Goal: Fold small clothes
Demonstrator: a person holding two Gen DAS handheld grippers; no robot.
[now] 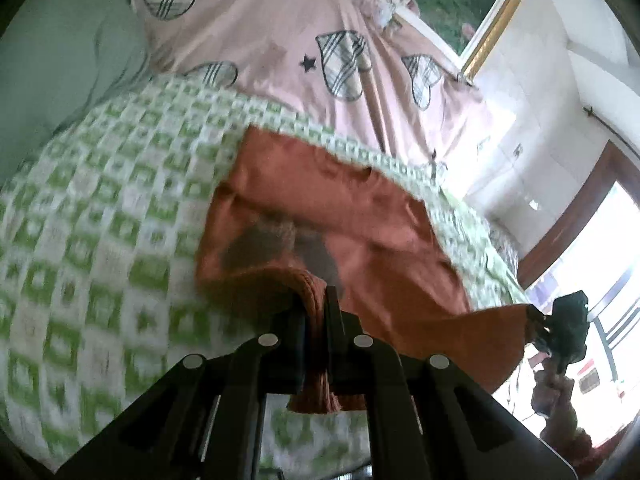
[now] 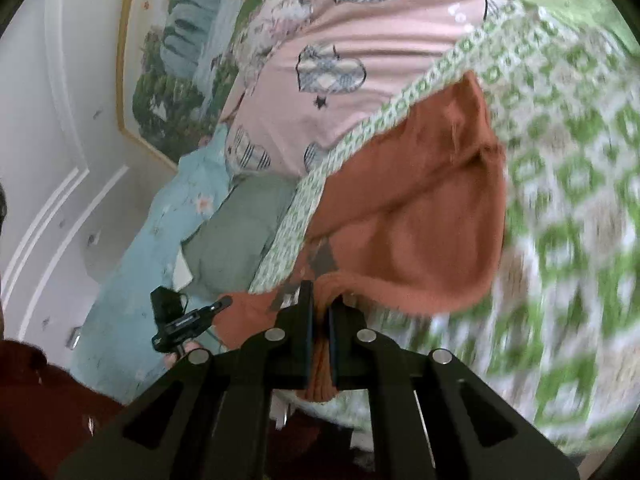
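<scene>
A small rust-orange knit garment (image 1: 340,220) lies on a green-and-white checked blanket (image 1: 100,208), with a dark print on it. My left gripper (image 1: 316,300) is shut on the garment's ribbed hem and lifts that edge off the blanket. In the right wrist view the same garment (image 2: 420,208) sags between the grippers. My right gripper (image 2: 320,300) is shut on another part of its ribbed edge. The right gripper also shows in the left wrist view (image 1: 560,328), at the garment's far corner. The left gripper shows in the right wrist view (image 2: 188,320).
A pink bedcover with plaid hearts (image 1: 304,32) lies beyond the blanket. A grey-green pillow (image 1: 60,60) sits at the left. A light blue floral cloth (image 2: 132,248) hangs at the bed's side. A gold-framed painting (image 2: 180,48) is on the wall; a bright window (image 1: 600,240) at the right.
</scene>
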